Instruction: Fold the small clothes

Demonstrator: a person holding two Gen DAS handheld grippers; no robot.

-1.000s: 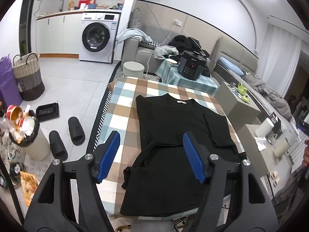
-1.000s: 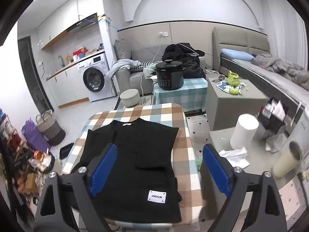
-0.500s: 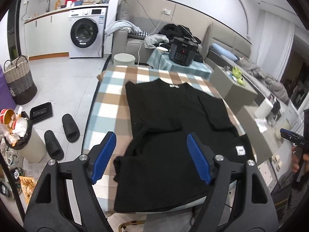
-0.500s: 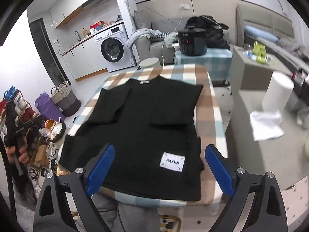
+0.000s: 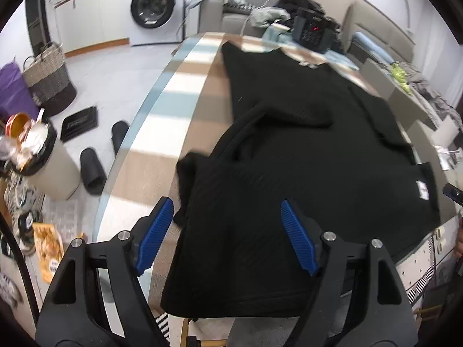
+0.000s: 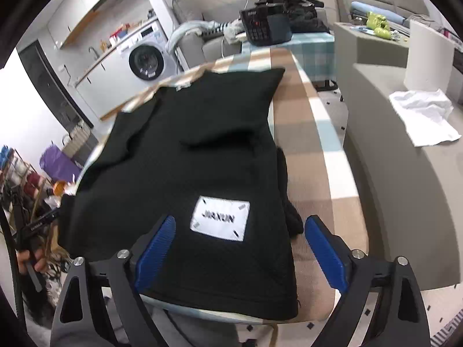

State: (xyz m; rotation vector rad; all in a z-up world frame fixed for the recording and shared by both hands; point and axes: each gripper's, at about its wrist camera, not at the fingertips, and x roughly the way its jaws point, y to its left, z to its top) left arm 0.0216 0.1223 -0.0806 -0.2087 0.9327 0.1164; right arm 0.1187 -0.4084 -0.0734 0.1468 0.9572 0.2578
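A black long-sleeved top (image 5: 289,159) lies flat on the checked tablecloth (image 5: 173,101), collar at the far end and both sleeves folded in over the body. My left gripper (image 5: 225,205) hovers open over the near left part of the hem, with cloth showing between its blue pads (image 5: 156,231), which do not press on it. In the right wrist view the top (image 6: 202,144) shows a white label (image 6: 220,218) near the hem. My right gripper (image 6: 240,221) stands wide over that label corner, its jaws closing, its pads clear of the cloth.
Left of the table the floor holds a full bin (image 5: 49,167), black slippers (image 5: 92,167) and a woven basket (image 5: 49,84). A black cooker (image 6: 266,24) stands beyond the far end. To the right, a grey bench (image 6: 405,188) carries a white cloth (image 6: 422,115) and a paper roll (image 6: 428,55).
Both grippers have come down toward the near hem of the top, which now fills much more of each view. The top itself has not moved.
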